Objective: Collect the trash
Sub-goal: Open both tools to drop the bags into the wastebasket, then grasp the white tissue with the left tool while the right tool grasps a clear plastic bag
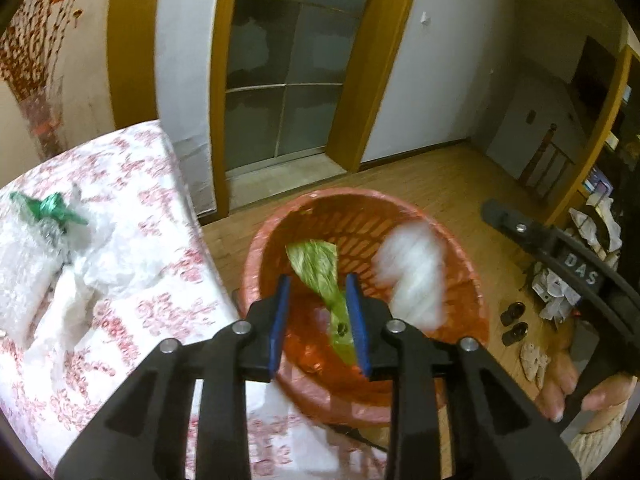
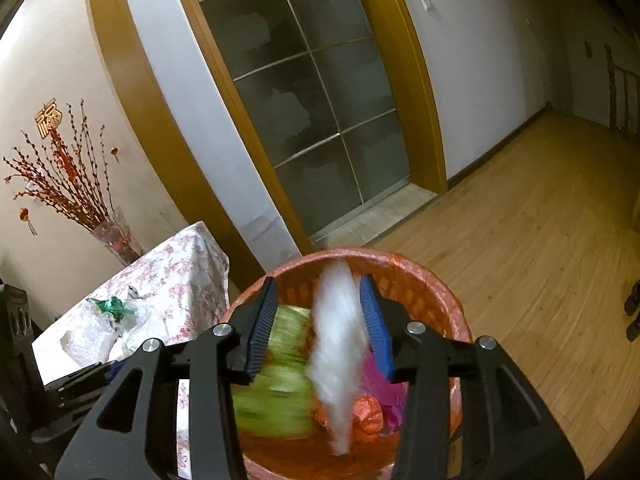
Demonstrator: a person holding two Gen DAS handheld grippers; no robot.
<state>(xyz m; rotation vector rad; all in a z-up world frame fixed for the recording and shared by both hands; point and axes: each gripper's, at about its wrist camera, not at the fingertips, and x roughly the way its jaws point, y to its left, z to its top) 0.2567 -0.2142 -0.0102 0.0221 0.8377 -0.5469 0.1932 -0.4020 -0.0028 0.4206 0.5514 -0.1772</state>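
Observation:
An orange-red trash basket [image 1: 448, 240] stands on the floor beside the table; it also shows in the right wrist view [image 2: 436, 280]. A green wrapper [image 1: 316, 260] lies in it, with pink and orange trash [image 2: 380, 384]. A blurred white piece of trash [image 2: 340, 340] is in the air between the jaws of my right gripper [image 2: 320, 328], which is open above the basket. The same white piece [image 1: 412, 276] shows over the basket in the left wrist view. My left gripper [image 1: 320, 324] is open and empty above the basket's near rim. A green crumpled wrapper [image 1: 52, 208] and white plastic [image 1: 92, 264] lie on the table.
The table [image 1: 152, 320] has a white and red flowered cloth. A vase with red branches [image 2: 116, 236] stands at its far end. A glass door [image 1: 288, 80] is behind the basket. Shoes [image 1: 514, 322] and paper scraps [image 1: 556, 296] lie on the wooden floor at the right.

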